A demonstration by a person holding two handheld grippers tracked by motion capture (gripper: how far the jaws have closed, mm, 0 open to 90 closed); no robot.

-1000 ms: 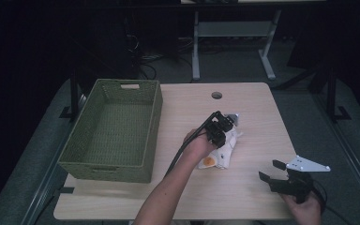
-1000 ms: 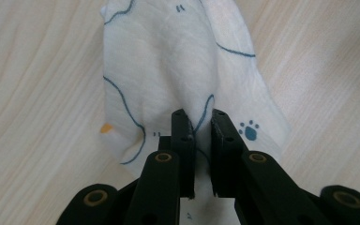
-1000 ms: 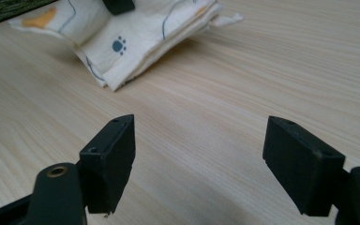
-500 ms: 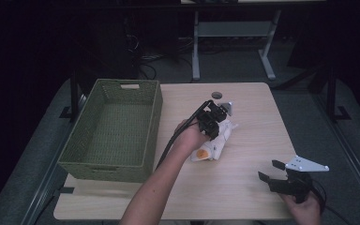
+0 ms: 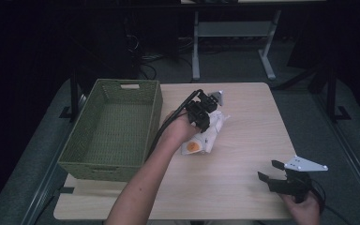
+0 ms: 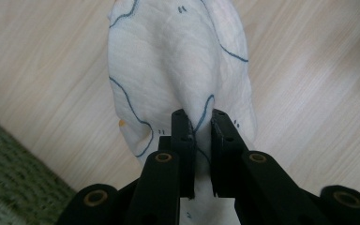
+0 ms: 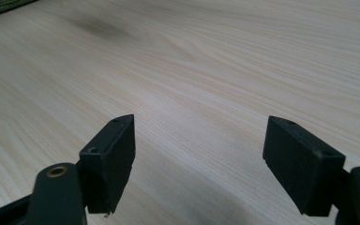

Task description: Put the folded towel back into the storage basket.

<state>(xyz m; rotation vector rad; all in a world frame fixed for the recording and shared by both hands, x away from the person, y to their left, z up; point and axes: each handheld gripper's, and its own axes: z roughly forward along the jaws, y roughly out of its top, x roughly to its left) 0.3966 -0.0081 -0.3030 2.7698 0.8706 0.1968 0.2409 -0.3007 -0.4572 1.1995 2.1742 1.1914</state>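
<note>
Left gripper (image 6: 199, 136): its jaws are clenched on a fold of the white cloth (image 6: 178, 61); in the high view the left gripper (image 5: 201, 112) sits over the middle of the bench (image 5: 243, 154).
White cloth: soft thin fabric with blue curved lines in the left gripper view; the high view adds an orange round mark on the cloth (image 5: 201, 140), which hangs from the jaws just right of the basket.
Right gripper (image 7: 199, 159): jaws released and wide apart, nothing between them, low over pale wood grain; in the high view the right gripper (image 5: 272, 176) is at the near right corner.
Basket (image 5: 112, 126): green, woven, rectangular, at the left of the bench.
</note>
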